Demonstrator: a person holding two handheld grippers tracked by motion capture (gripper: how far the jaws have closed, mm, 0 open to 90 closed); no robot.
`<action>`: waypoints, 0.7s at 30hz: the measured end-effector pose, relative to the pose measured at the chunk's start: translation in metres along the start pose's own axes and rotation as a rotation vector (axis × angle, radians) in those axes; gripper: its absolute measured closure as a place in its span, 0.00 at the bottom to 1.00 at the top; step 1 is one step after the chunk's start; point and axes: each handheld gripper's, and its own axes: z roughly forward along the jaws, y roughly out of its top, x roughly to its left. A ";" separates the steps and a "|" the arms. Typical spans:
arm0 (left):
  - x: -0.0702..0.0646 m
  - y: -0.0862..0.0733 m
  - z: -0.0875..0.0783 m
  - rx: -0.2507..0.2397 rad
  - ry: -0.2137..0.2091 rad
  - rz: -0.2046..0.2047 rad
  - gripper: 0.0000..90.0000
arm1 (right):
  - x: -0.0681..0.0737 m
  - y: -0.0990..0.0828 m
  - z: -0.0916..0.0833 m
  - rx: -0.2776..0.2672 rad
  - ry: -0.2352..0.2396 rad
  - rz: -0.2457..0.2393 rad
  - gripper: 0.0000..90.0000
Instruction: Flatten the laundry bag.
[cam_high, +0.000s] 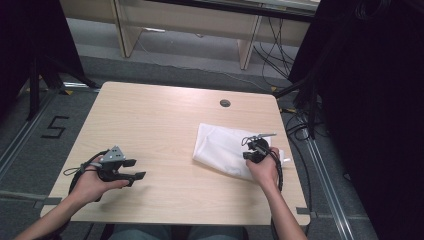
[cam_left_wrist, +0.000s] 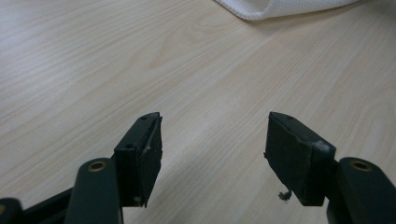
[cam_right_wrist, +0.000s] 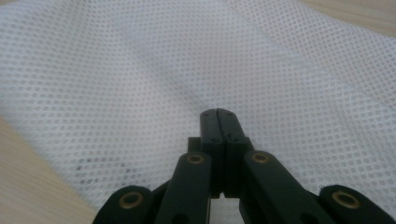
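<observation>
My right gripper (cam_right_wrist: 218, 114) has its jaws pressed together over the white mesh bag (cam_high: 222, 147), which lies flat on the worktop (cam_high: 160, 120); whether they pinch any fabric I cannot tell. The bag looks light, limp and snaggy, best pinched at a hem. My left gripper (cam_left_wrist: 214, 154) has its jaws apart.

We are working with bare forearms, no sleeves showing at the bottom of the high view. In each hand we are carrying a black two-jaw tool: the left gripper (cam_high: 134, 169) at lower left is wearing a grey three-cornered plate and trailing a looped black cable, and the right gripper (cam_high: 251, 153) right of centre is trailing its own cable. Close up, brass-coloured rivets are studding the black linkage arms, and flat black pads (cam_left_wrist: 148, 149) are looking scuffed.
</observation>
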 end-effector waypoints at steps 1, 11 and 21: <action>-0.001 0.000 0.001 -0.014 0.000 -0.012 0.40 | -0.001 0.001 0.001 0.008 0.004 -0.001 1.00; -0.003 0.000 0.001 -0.007 -0.006 -0.019 0.40 | 0.008 -0.005 0.025 0.065 0.011 -0.085 1.00; -0.003 0.000 0.003 -0.014 -0.004 -0.010 0.40 | 0.030 -0.005 0.029 0.051 0.072 -0.154 1.00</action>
